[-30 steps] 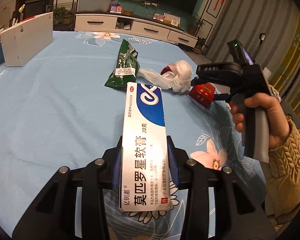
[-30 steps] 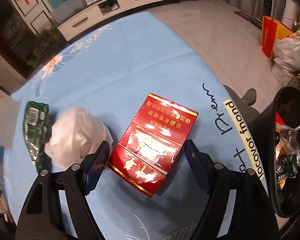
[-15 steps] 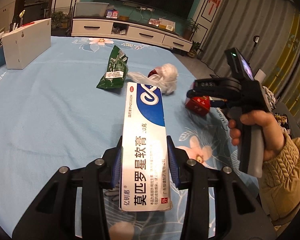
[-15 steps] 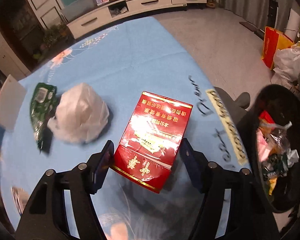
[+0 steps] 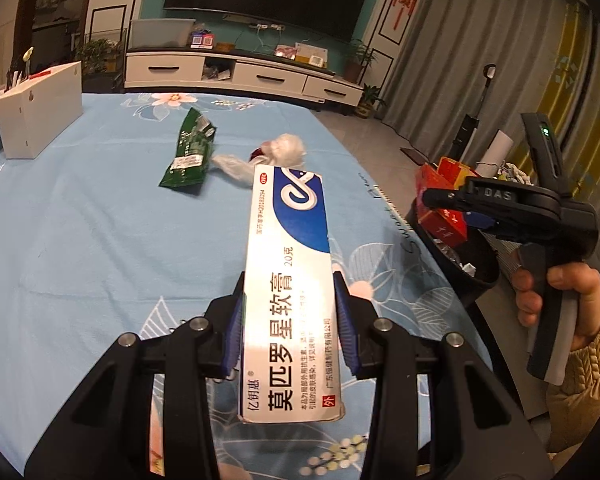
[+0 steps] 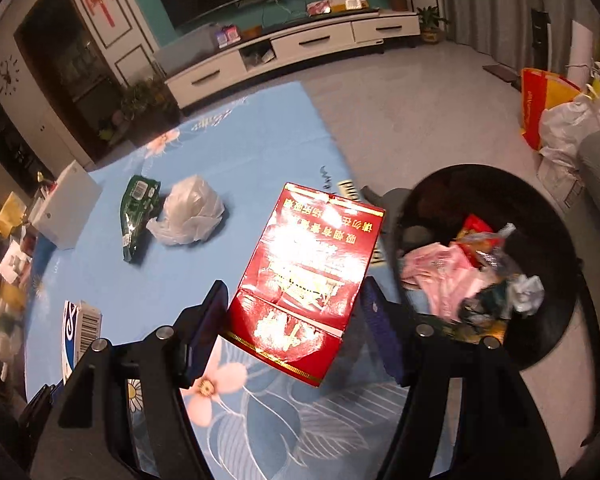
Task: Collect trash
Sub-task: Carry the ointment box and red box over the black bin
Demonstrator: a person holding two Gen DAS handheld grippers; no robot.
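My left gripper [image 5: 289, 322] is shut on a long white and blue ointment box [image 5: 290, 280], held above the blue tablecloth [image 5: 80, 240]. My right gripper [image 6: 296, 332] is shut on a red cigarette carton [image 6: 308, 276], lifted off the table by its right edge, next to a black trash bin [image 6: 548, 340] that holds several scraps. In the left wrist view the right gripper [image 5: 436, 200] holds the carton [image 5: 440, 216] over the bin's rim [image 5: 472, 288]. A green snack bag [image 5: 188, 152] and a crumpled white plastic bag [image 5: 276, 152] lie on the table.
A white box [image 5: 40, 108] stands at the table's far left. A TV cabinet [image 5: 240, 76] runs along the back wall. Bags [image 6: 560, 120] sit on the floor beyond the bin. The ointment box end shows in the right wrist view [image 6: 80, 332].
Both grippers have risen off the table with their boxes. The right gripper has carried the red carton rightward from the table to beside the bin.
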